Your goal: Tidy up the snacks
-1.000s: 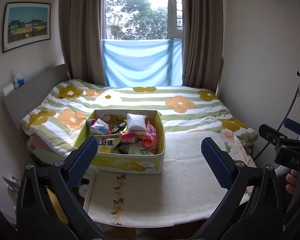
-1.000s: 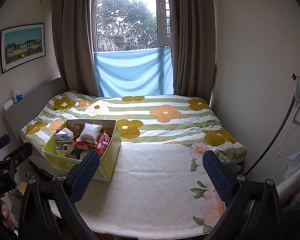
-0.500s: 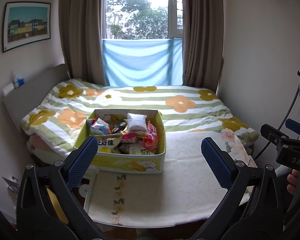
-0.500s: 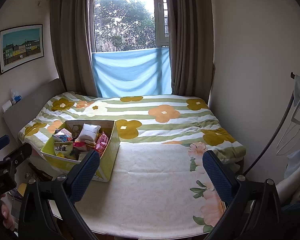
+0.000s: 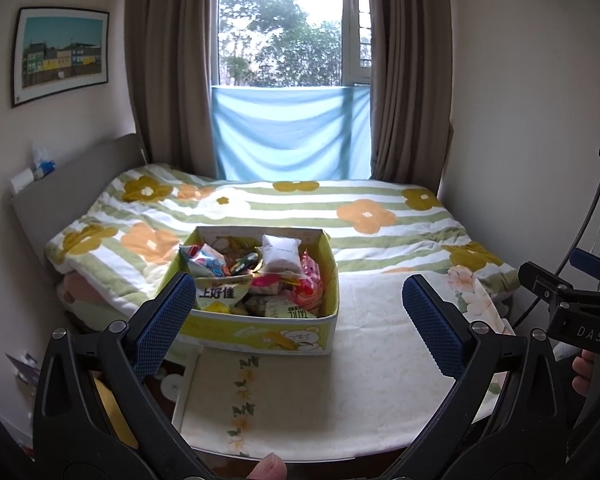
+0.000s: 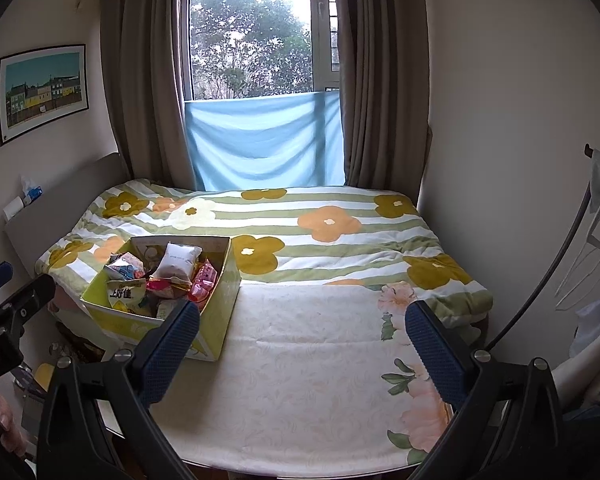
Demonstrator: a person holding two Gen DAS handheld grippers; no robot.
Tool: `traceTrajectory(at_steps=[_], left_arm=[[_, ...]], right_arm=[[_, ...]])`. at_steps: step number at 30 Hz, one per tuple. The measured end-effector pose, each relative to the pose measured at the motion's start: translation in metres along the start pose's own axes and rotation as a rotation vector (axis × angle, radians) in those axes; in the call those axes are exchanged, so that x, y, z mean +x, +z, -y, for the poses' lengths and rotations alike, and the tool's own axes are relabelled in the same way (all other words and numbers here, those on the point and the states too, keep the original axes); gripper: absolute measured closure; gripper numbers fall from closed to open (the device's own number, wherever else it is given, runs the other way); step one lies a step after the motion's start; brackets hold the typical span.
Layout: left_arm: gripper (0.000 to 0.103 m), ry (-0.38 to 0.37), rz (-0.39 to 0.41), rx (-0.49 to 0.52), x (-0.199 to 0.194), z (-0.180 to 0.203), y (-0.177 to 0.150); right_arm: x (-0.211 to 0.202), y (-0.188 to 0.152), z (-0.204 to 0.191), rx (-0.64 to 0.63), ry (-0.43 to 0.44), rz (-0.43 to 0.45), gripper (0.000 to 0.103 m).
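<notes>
A yellow cardboard box [image 5: 268,330] full of several snack packets stands on the near part of the bed. A white packet [image 5: 281,254] lies on top at the back, a pale bag with dark print [image 5: 220,294] at the front left. My left gripper [image 5: 300,320] is open, held back from the box with nothing between its blue pads. From the right wrist view the same box [image 6: 216,316] sits at the left, with the white packet [image 6: 179,261] on top. My right gripper [image 6: 302,336] is open and empty over the cream sheet [image 6: 312,364].
A flowered green-striped quilt [image 5: 300,216] covers the far half of the bed. A headboard [image 5: 68,192] stands on the left, a window with brown curtains [image 5: 408,68] behind, a wall on the right. The other gripper [image 5: 576,312] shows at the right edge, in a hand.
Both views have shifted only slightly; the right gripper drifted a little right and up. The box and snacks lie as before, and both grippers stay open.
</notes>
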State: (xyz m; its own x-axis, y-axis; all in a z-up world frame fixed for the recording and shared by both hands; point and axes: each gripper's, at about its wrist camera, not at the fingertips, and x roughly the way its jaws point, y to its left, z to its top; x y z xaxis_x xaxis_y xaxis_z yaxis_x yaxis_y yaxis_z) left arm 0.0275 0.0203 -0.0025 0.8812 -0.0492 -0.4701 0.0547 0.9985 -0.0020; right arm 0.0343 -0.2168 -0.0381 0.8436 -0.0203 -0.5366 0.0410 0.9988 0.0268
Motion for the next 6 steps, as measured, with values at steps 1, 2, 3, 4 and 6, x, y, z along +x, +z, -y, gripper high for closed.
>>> traceTrajectory(at_steps=[1,2,3,4,6], left_arm=[[0.000,0.005,0.000,0.002,0.0010,-0.0001,-0.0001],[0.000,0.005,0.000,0.003,0.0020,0.0001,-0.0004],[0.000,0.003,0.000,0.005,0.0032,0.0000,-0.0008],[0.000,0.002,0.000,0.005,0.0046,-0.0003,-0.0012],[0.000,0.008,-0.004,0.003,0.0064,-0.0006,-0.0017]], right_arm=[[0.0006,-0.0005,0.0000,-0.001,0.001,-0.003,0.001],[0.0017,-0.0005,-0.0011,-0.002,0.001,-0.005,0.001],[0.0024,-0.0009,-0.0017,-0.002,0.002,-0.009,0.001],[0.0032,-0.0011,-0.0028,-0.003,0.004,-0.011,0.001],[0.0054,-0.0014,-0.0039,-0.006,0.004,-0.017,0.001]])
